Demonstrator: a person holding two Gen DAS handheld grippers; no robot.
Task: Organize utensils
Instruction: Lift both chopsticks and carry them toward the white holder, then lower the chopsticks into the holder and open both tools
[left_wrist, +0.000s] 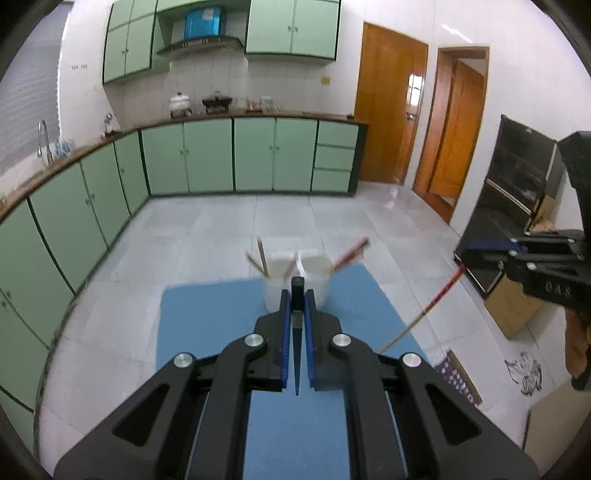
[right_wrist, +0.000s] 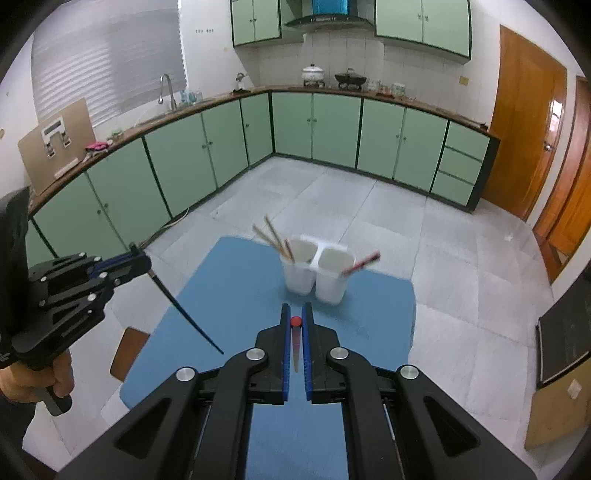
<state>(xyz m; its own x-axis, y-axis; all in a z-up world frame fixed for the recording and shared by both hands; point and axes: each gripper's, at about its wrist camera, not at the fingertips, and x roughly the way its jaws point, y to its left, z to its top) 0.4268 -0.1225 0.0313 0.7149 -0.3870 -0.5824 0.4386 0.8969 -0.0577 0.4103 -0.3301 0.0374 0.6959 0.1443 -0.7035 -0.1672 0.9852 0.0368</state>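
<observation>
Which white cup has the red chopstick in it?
The right-hand white cup holds the red chopstick. The left-hand white cup holds only tan wooden chopsticks.

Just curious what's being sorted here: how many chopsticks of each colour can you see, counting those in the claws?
Tan chopsticks: 3
Red chopsticks: 2, one in the right claw
Black chopstick: 1, in the left claw
Total: 6

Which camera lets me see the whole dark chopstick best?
The right wrist view: the dark chopstick shows side-on in the left hand-held gripper. The left wrist view shows it only end-on.
</observation>
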